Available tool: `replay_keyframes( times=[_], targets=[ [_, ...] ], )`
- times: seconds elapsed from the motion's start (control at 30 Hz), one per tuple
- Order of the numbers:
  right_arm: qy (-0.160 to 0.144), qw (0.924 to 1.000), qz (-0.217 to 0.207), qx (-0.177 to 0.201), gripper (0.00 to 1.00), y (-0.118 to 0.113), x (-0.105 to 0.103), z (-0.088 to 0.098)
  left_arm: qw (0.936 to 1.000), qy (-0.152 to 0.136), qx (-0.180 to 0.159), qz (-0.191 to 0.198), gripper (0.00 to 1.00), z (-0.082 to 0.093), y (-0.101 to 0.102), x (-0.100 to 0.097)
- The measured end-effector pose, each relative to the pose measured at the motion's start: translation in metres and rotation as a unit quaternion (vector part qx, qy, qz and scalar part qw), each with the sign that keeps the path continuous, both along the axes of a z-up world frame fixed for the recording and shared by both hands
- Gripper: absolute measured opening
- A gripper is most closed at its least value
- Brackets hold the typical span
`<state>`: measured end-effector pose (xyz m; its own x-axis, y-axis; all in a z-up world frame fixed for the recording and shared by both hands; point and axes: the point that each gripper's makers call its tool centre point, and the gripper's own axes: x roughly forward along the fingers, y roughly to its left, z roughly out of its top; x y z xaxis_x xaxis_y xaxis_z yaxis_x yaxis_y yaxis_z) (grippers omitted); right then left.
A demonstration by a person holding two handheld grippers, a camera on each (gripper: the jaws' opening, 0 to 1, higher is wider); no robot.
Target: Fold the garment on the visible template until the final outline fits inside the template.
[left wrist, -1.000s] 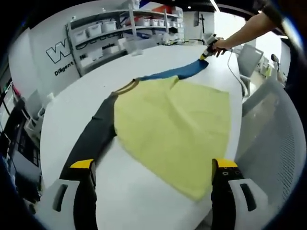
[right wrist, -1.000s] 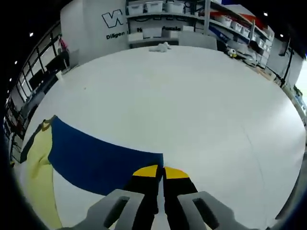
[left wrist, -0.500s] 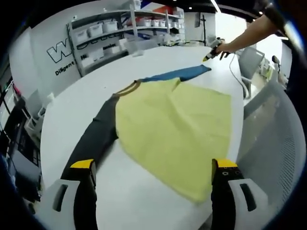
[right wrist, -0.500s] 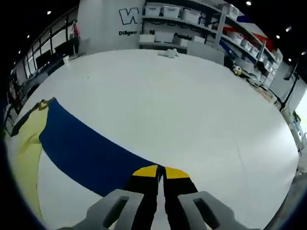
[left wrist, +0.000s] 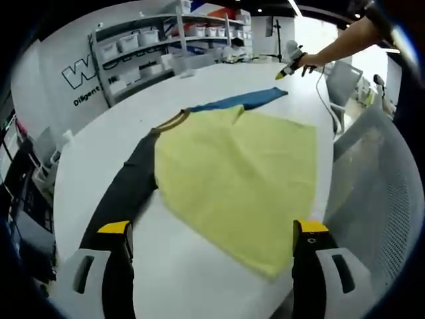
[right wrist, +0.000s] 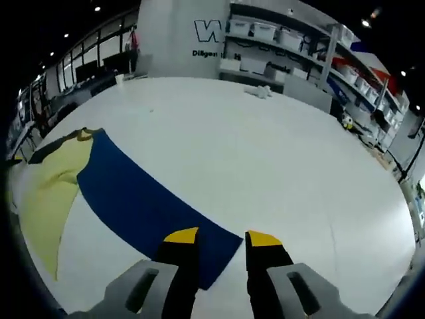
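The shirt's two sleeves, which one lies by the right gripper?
The blue sleeve; its cuff end lies just before the open right gripper. The dark sleeve stretches toward the left gripper instead.

A lab or workshop hall, suggested by metal shelving stacked with storage bins along the upper edge, a white wall with large lettering at upper left, a big white worktable, ceiling spotlights seen above.

From the left gripper view we look along the desk over the whole garment, toward distant shelves. From the right gripper view we sit low and close over the blue sleeve, facing the same shelves. We share garment, desk and shelving.
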<state>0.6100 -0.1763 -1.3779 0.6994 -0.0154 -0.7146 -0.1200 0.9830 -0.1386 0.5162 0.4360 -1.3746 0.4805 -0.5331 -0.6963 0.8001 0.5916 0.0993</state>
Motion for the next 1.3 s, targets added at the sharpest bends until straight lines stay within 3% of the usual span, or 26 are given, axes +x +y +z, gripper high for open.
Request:
replay_keyframes(
  times=[0.43,0.7,0.93,1.1,1.2,1.3],
  targets=[
    [-0.013,0.9966,0.081,0.004,0.43,0.042,-0.018,0.016,0.9997,-0.006,-0.01,-0.019,0.98,-0.006,-0.006,-0.005],
    [-0.013,0.9958,0.09,0.013,0.53,0.057,-0.039,0.03,0.9992,-0.008,-0.017,-0.034,0.98,-0.009,-0.014,-0.009],
    [-0.031,0.9946,0.095,0.029,0.63,0.088,-0.055,0.048,0.9988,-0.006,-0.036,-0.033,0.98,-0.006,-0.016,-0.011],
    [-0.039,0.9909,0.124,0.034,0.64,0.117,-0.065,0.058,0.9982,-0.009,-0.04,-0.044,0.97,-0.003,-0.021,-0.016],
    [-0.034,0.9891,0.139,0.038,0.57,0.132,-0.073,0.059,0.9978,-0.01,-0.042,-0.051,0.97,-0.004,-0.022,-0.02],
    [-0.026,0.9871,0.154,0.034,0.56,0.149,-0.082,0.056,0.9972,-0.014,-0.041,-0.061,0.94,-0.003,-0.022,-0.025]
  ],
)
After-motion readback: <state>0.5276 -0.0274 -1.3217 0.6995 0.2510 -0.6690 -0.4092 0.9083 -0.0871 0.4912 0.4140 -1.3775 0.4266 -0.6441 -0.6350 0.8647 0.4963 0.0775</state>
